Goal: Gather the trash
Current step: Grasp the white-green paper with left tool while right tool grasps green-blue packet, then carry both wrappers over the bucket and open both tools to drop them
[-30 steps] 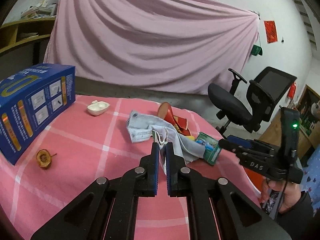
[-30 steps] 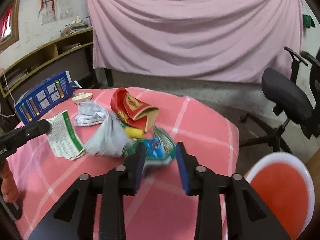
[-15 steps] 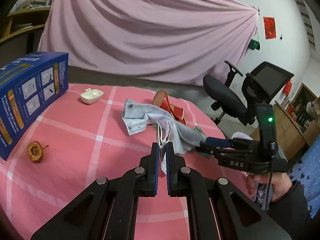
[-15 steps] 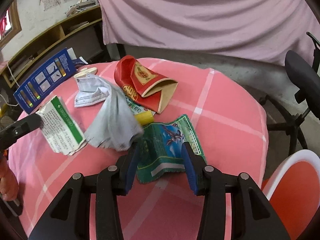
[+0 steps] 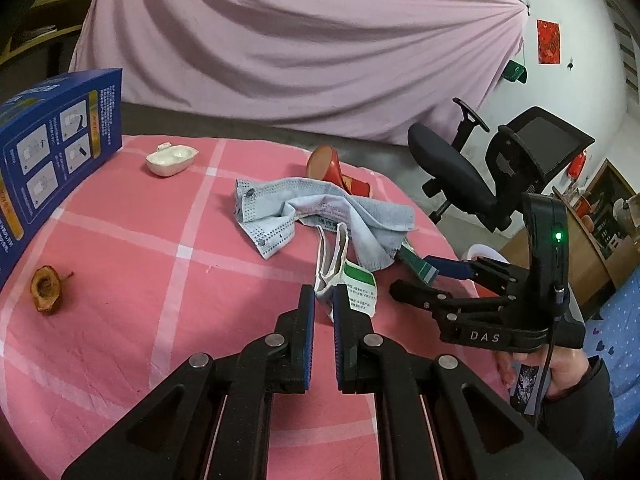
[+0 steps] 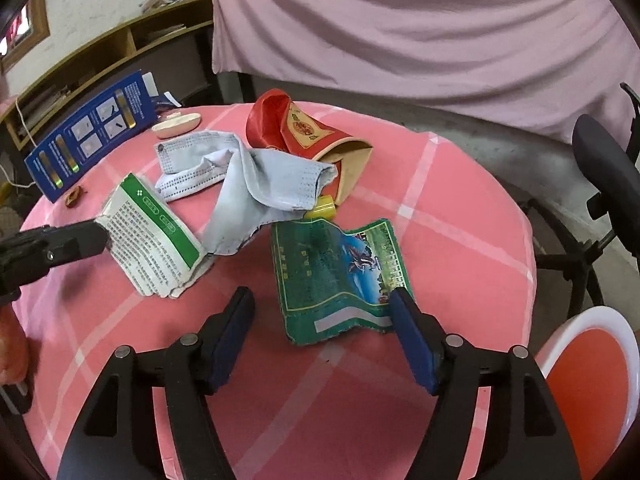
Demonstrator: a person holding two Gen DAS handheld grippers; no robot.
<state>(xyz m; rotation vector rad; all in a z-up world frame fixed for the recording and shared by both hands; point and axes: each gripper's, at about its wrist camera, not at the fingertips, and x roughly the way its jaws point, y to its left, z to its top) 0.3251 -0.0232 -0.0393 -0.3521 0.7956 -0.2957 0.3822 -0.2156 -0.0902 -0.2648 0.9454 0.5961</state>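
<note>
On the pink checked tablecloth (image 6: 460, 216) lies a green printed wrapper (image 6: 340, 268), flat between the fingers of my right gripper (image 6: 322, 304). The jaws are opening wide around it, and the pads do not press on it. In the left wrist view that right gripper (image 5: 420, 278) points at the wrapper's green edge (image 5: 416, 264). My left gripper (image 5: 324, 292) is shut on a flattened white and green carton (image 5: 344, 276), which it holds just above the cloth; the right wrist view shows the carton (image 6: 152, 240) too. Crumpled grey-blue face masks (image 6: 256, 184) and a crushed red paper cup (image 6: 308, 132) lie behind.
A blue box (image 5: 52, 152) stands at the table's left edge, with a small white dish (image 5: 172, 158) and a brown fruit core (image 5: 46, 294) near it. A yellow scrap (image 6: 322, 210) peeks from under the masks. A red and white bin (image 6: 592, 376) and a black office chair (image 5: 480, 172) stand off the table's right.
My right gripper has sunk toward the table and its jaws have spread wide around the green wrapper. The left gripper keeps its hold on the carton and has tipped down slightly.
</note>
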